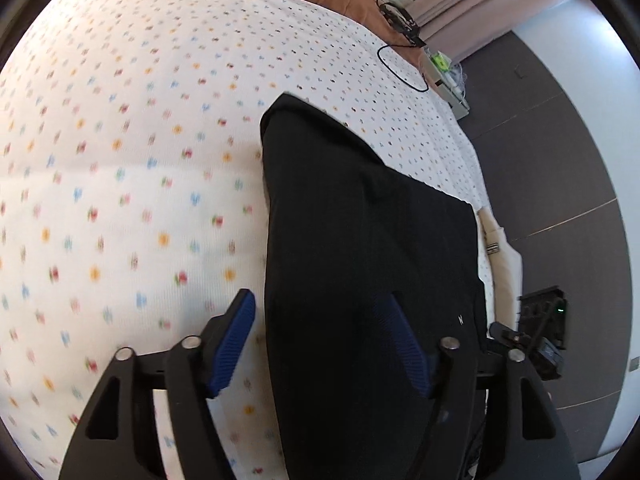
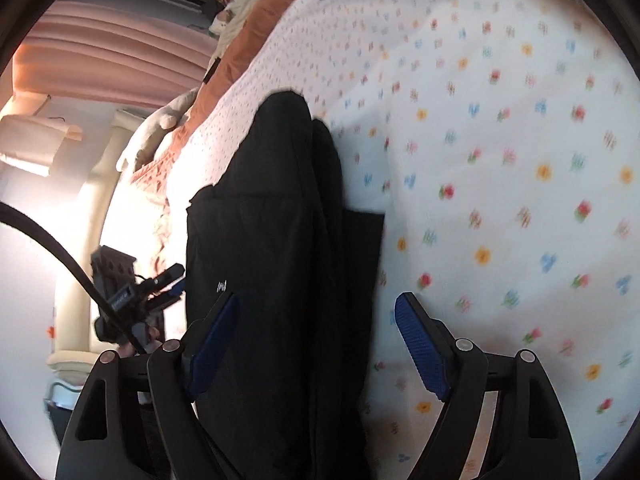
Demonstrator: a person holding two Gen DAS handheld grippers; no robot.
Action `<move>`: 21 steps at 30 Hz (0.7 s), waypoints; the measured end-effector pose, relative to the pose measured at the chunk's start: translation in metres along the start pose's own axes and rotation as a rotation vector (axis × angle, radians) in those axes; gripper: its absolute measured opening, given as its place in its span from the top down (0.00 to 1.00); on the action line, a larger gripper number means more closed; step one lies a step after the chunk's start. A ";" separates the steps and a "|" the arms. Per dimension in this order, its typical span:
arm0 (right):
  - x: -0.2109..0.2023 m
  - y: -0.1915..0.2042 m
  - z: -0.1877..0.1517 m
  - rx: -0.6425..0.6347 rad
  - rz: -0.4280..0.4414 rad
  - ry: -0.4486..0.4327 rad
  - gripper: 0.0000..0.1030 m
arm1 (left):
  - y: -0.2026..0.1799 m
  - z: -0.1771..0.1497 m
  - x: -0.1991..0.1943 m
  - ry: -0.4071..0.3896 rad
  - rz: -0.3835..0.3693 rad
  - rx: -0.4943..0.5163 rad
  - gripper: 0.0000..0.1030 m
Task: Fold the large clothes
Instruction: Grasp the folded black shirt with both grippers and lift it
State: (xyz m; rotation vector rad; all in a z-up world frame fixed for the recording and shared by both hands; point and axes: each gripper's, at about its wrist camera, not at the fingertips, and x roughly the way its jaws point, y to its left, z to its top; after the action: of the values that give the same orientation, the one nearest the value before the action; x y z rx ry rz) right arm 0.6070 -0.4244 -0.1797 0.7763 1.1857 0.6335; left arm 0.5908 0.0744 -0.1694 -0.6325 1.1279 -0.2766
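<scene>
**Both grippers wide over the folded black garment**

The long black fabric garment [image 1: 360, 240] lies in a narrow folded strip on the white flower-dotted bedspread [image 1: 140, 160], near the bed's edge. The left gripper [image 1: 324, 344] and the right gripper [image 2: 316, 348] both stand wide open over its near end — cloth lies between the blue pads, but nothing is pinched. To fold well, I'd judge each should take a near corner squarely, catching all layers, then carry it evenly toward the far end. No containers show — only bedding.
</scene>
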 end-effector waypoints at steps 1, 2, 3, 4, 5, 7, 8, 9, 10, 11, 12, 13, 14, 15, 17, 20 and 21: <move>0.004 -0.002 0.000 0.009 0.014 0.018 0.23 | 0.000 -0.004 0.000 0.000 -0.005 -0.005 0.33; 0.006 -0.003 0.000 0.011 0.023 0.028 0.23 | 0.004 -0.009 0.000 0.003 -0.015 -0.016 0.33; 0.008 -0.003 0.001 0.009 0.028 0.036 0.23 | 0.007 -0.015 0.000 0.007 -0.029 -0.030 0.33; 0.010 -0.004 0.003 0.011 0.030 0.042 0.23 | 0.010 -0.019 0.000 0.010 -0.039 -0.043 0.33; 0.012 -0.004 0.006 0.019 0.033 0.043 0.23 | 0.011 -0.022 0.002 0.011 -0.040 -0.049 0.33; 0.016 -0.006 0.013 0.031 0.046 0.043 0.23 | 0.012 -0.026 0.005 0.009 -0.028 -0.054 0.33; 0.019 -0.008 0.017 0.035 0.053 0.043 0.23 | 0.012 -0.028 0.006 0.007 -0.028 -0.055 0.33; 0.021 -0.009 0.022 0.041 0.062 0.041 0.23 | 0.014 -0.030 0.005 0.005 -0.035 -0.056 0.33; 0.023 -0.010 0.025 0.044 0.068 0.038 0.24 | 0.013 -0.030 0.008 0.007 -0.041 -0.058 0.33; 0.026 -0.009 0.027 0.046 0.074 0.036 0.24 | 0.012 -0.029 0.011 0.013 -0.044 -0.060 0.33; 0.032 -0.008 0.029 0.044 0.077 0.035 0.27 | 0.011 -0.028 0.013 0.015 -0.047 -0.059 0.33; 0.035 -0.009 0.033 0.046 0.080 0.035 0.29 | 0.010 -0.026 0.017 0.014 -0.050 -0.057 0.33; 0.038 -0.011 0.036 0.052 0.081 0.036 0.37 | 0.007 -0.024 0.020 0.013 -0.054 -0.057 0.34; 0.042 -0.013 0.036 0.057 0.083 0.038 0.46 | 0.006 -0.022 0.023 0.014 -0.058 -0.059 0.35; 0.048 -0.019 0.039 0.076 0.096 0.046 0.58 | 0.005 -0.020 0.027 0.010 -0.054 -0.068 0.38; 0.049 -0.015 0.037 0.052 0.076 0.041 0.70 | -0.003 -0.020 0.027 0.003 -0.029 -0.061 0.47; 0.046 -0.009 0.035 0.027 0.055 0.028 0.75 | -0.006 -0.020 0.025 0.000 -0.021 -0.052 0.50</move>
State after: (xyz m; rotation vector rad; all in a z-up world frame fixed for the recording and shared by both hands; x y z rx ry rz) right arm 0.6527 -0.4007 -0.2068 0.8276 1.2039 0.6774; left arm 0.5836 0.0499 -0.1903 -0.6906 1.1321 -0.2662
